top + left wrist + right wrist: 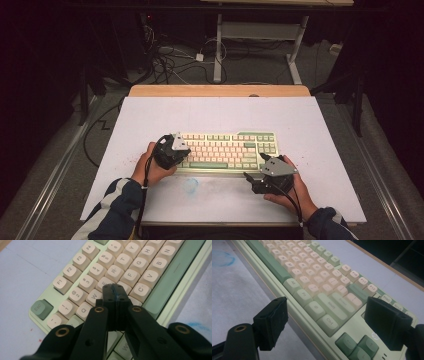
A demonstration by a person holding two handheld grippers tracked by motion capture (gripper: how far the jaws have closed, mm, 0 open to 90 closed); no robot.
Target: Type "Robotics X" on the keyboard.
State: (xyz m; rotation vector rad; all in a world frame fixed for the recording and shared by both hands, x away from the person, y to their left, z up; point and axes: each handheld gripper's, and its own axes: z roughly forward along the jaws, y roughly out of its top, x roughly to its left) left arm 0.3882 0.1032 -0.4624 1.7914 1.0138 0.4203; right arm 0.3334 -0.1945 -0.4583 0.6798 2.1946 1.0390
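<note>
A cream and green keyboard point(227, 151) lies in the middle of the white table cover point(215, 115). My left gripper point(186, 152) is over the keyboard's left end. In the left gripper view its jaws are shut together with nothing between them, and the tips point(115, 293) are just above the letter keys point(130, 275) near W and D. My right gripper point(256, 168) is at the keyboard's front right corner. It is open, and its pads point(272, 322) straddle the Ctrl key point(329, 323) and the arrow keys point(357, 345).
A blue smudge point(190, 185) marks the cover in front of the keyboard. The table's wooden far edge point(220, 90) shows beyond the cover. Cables point(165, 62) and white desk legs point(218, 50) are on the floor behind. Bare cover lies on all sides of the keyboard.
</note>
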